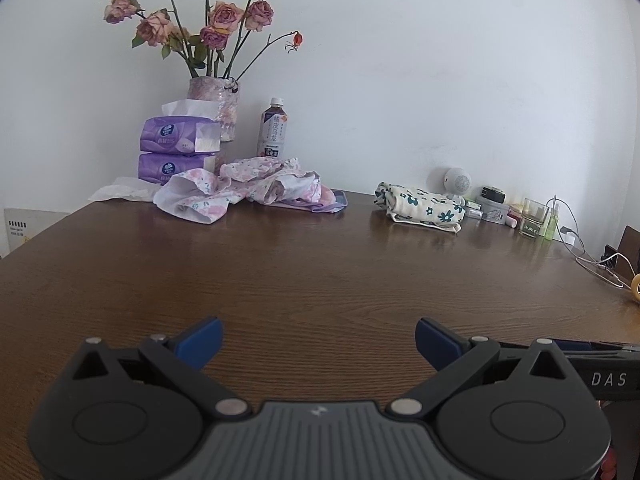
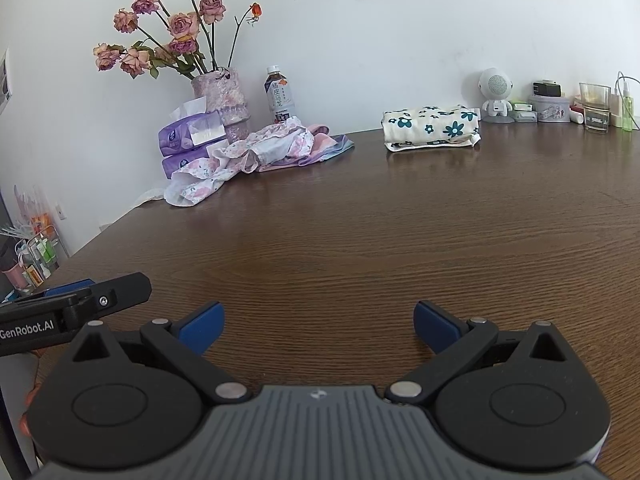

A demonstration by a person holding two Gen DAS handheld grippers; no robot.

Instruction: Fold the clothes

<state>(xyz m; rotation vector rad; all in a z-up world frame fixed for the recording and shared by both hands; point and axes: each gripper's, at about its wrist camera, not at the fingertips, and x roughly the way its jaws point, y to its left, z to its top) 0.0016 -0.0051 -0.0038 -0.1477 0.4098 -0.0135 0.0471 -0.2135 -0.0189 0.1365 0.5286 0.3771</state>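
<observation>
A crumpled pink floral garment (image 1: 244,188) lies at the far left of the brown table, also in the right wrist view (image 2: 256,148). A folded cream cloth with teal flowers (image 1: 420,208) lies at the far right of it, also in the right wrist view (image 2: 432,126). My left gripper (image 1: 318,342) is open and empty, low over the near table. My right gripper (image 2: 318,326) is open and empty, beside it. Each gripper's body shows at the edge of the other's view.
A vase of dried roses (image 1: 216,104), two purple tissue packs (image 1: 176,148) and a tea bottle (image 1: 274,128) stand by the wall behind the garment. A small white speaker (image 2: 496,94), a glass (image 2: 595,106), small boxes and cables (image 1: 592,256) line the far right.
</observation>
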